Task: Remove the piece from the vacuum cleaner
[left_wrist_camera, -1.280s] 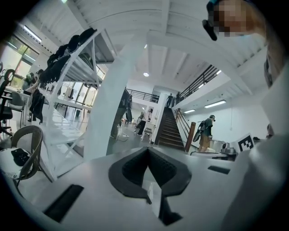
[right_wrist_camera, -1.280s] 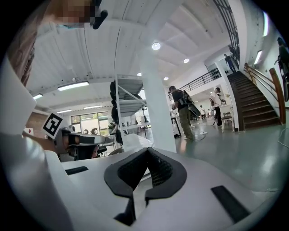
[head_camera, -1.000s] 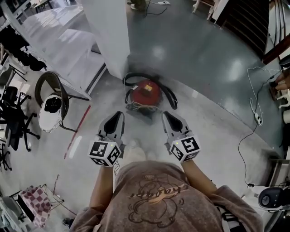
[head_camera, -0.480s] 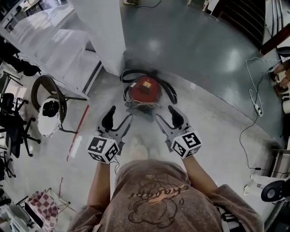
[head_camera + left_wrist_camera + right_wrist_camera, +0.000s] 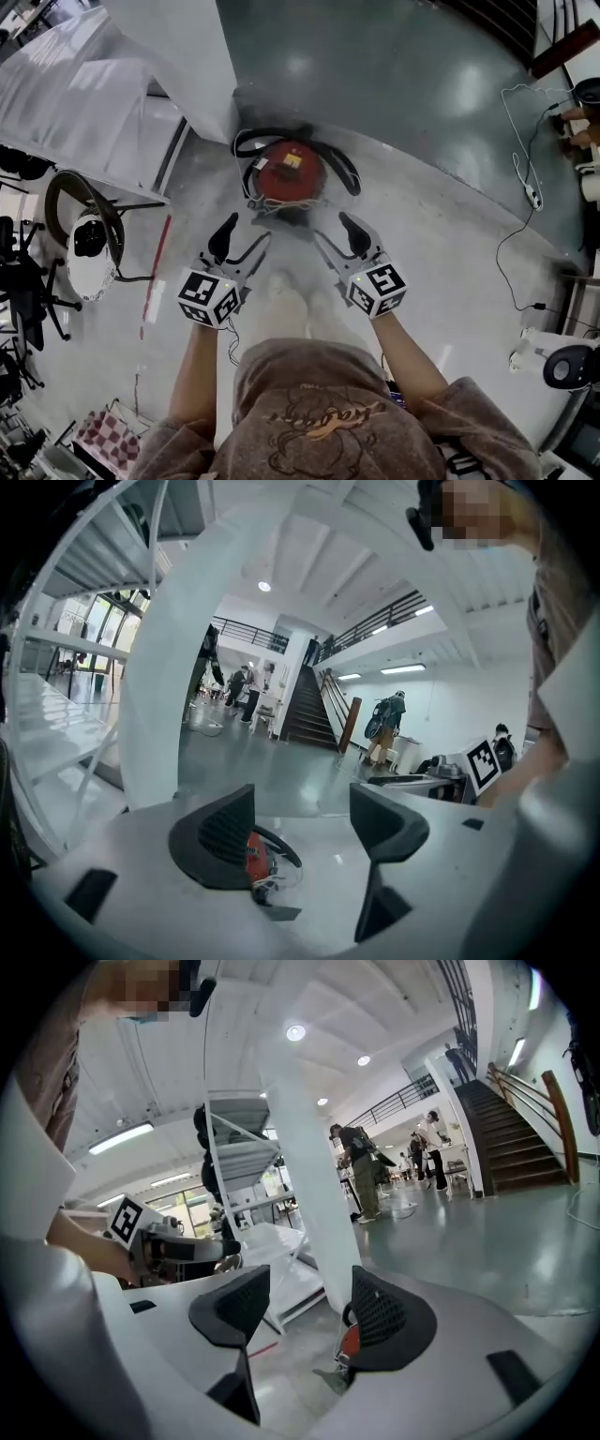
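At far left a chair (image 5: 89, 239) stands beside a white pillar (image 5: 187, 56). The left gripper (image 5: 242, 239) hangs over the pale floor (image 5: 441, 272) with its jaws spread wide and nothing between them. Farther out, at the pillar's foot, sits the red vacuum (image 5: 289, 173), a black hose (image 5: 345, 169) curled round it, well apart from both tools. The right gripper (image 5: 333, 234) hangs level with the left, jaws equally wide and empty. A thin cable (image 5: 518, 178) trails over the floor at far right.

Brown printed T-shirt (image 5: 319, 422); left tool (image 5: 241, 240), right tool (image 5: 337, 236) grey, black-tipped.
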A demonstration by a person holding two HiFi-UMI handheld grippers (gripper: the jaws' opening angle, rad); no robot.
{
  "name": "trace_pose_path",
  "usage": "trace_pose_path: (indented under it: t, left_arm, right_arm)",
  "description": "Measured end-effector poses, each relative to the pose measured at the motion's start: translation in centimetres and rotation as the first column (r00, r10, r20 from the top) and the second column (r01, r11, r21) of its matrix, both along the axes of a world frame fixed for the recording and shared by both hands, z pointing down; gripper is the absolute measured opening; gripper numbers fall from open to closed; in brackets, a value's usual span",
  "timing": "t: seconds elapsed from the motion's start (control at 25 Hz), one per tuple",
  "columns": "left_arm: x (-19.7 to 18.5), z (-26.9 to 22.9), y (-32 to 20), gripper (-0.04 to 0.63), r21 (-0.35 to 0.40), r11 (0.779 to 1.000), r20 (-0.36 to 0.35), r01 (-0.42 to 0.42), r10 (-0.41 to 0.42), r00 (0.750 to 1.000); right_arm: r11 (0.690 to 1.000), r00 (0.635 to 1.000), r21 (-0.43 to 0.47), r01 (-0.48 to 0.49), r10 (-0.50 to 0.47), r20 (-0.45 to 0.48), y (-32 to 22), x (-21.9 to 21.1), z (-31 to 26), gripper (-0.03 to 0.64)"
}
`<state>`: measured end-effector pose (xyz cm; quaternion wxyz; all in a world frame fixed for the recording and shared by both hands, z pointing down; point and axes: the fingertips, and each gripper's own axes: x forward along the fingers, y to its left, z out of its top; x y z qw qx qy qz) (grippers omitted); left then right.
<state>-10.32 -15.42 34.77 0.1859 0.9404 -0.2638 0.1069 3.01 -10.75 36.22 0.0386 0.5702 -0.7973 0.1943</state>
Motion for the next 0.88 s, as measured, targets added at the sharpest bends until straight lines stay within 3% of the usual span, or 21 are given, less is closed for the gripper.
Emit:
trace_pose_path:
  t: [0.36, 0.6, 0.88]
  left_arm:
    - [2.3, 10.7, -3.9, 0.295, -0.097, 0.984, 0.096, -0.147, 0.156, 0.983]
    - [3.8, 20.7, -5.7, 0.295, -0.164, 0.951, 0.191, -0.26, 0.289, 0.938]
    - [4.1, 31.2, -6.1, 0.295, -0.255, 0.92, 0.235, -0.298, 0.358, 0.904]
  right_arm:
    - [0.993, 0.996, -0.11, -0.041, 0.031, -0.087, -3.3, 1.3, 9.1, 0.242]
    - [0.975, 0.991, -0.222, -0.003, -0.026, -0.131, -5.3, 0.3, 19.0, 0.242]
    - [0.946, 0.988, -0.322, 0.042, -0.087, -0.128, -5.6, -0.9, 30.0, 0.242]
